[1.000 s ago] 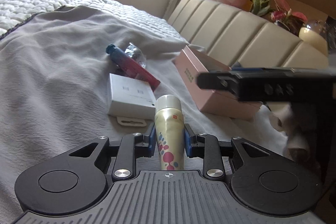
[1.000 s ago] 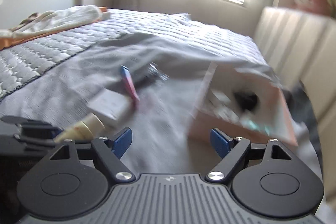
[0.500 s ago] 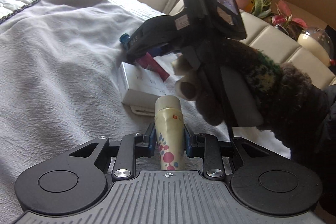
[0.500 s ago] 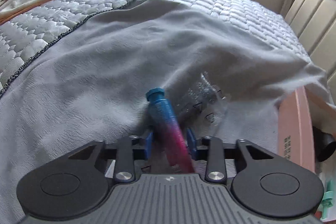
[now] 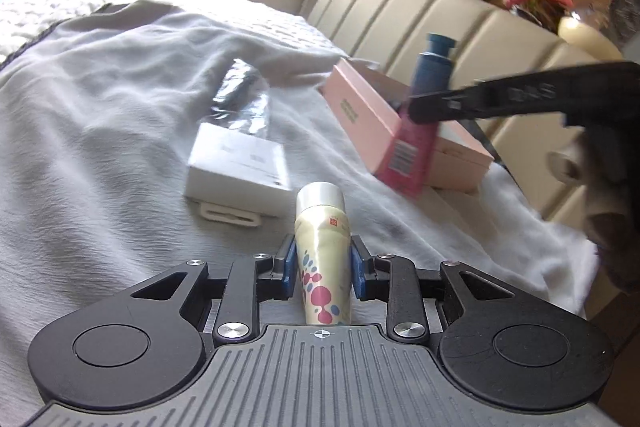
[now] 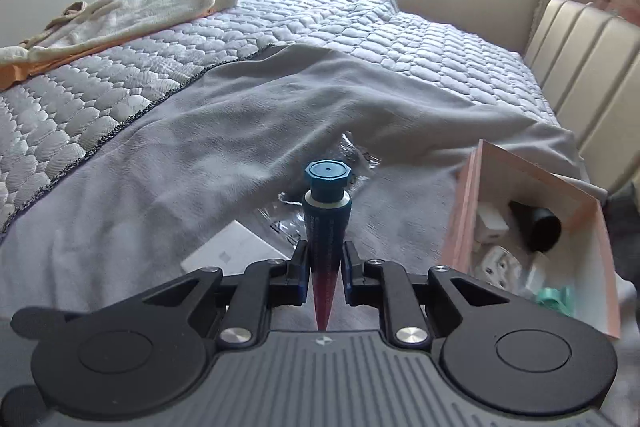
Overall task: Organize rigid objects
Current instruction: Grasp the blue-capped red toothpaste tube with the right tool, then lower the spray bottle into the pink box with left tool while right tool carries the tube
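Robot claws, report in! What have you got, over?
Left claw shut on spotted cream tube. Right claw shut on blue-capped pink tube, lifted beside open pink box. Nothing blocking the box, over.

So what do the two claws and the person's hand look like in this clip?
Both claws, left and right, are matte black with blue pads, silver screws, round side discs and a ribbed grey base bearing a crosshair mark. The hand wears a dark fuzzy sleeve.
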Demonstrator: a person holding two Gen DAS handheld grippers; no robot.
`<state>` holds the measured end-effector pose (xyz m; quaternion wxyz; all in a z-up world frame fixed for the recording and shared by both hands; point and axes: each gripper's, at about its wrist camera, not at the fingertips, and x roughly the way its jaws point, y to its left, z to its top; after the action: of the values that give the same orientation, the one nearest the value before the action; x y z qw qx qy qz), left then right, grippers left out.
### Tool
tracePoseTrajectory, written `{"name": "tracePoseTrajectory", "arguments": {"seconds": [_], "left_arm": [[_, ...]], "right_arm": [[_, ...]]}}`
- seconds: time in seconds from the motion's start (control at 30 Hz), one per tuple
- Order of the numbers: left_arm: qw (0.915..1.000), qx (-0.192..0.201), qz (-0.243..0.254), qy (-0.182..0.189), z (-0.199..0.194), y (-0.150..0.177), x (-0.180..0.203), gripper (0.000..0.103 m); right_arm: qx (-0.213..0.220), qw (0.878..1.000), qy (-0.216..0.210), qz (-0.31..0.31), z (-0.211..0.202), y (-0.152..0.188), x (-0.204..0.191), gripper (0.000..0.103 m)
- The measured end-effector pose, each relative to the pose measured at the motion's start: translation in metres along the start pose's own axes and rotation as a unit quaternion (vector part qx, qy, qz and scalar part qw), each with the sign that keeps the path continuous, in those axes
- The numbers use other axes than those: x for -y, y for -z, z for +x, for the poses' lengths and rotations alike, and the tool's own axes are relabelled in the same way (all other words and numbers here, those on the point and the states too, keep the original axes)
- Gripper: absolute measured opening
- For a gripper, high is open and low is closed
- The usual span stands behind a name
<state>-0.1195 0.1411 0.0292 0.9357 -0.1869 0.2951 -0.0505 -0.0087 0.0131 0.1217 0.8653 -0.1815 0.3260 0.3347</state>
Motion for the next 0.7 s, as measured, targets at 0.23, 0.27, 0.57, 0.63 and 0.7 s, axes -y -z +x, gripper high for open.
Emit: {"name": "tracePoseTrajectory", "arguments": {"seconds": [0.23, 0.27, 0.57, 0.63, 0.7], "left_arm": [[0.9945, -0.076, 0.059, 0.042, 0.02, 0.018, 0.074, 0.03], [0.9929, -0.086, 0.062, 0.052, 0.024, 0.017, 0.084, 0.03], [0.998, -0.005, 0.012, 0.062, 0.061, -0.078, 0.143, 0.03], [0.9979, 0.024, -0.005, 0.06, 0.082, -0.107, 0.154, 0.03], [0.9978, 0.049, -0.015, 0.043, 0.11, -0.131, 0.163, 0.03]], "right_arm": [[0.039, 0.998, 0.029, 0.032, -0.086, 0.077, 0.056, 0.016], [0.045, 0.998, 0.036, 0.034, -0.095, 0.09, 0.062, 0.016], [0.103, 0.99, 0.055, 0.083, -0.13, 0.175, 0.114, 0.016], [0.111, 0.989, 0.055, 0.087, -0.127, 0.184, 0.123, 0.016], [0.107, 0.988, 0.048, 0.104, -0.123, 0.189, 0.133, 0.016]]}}
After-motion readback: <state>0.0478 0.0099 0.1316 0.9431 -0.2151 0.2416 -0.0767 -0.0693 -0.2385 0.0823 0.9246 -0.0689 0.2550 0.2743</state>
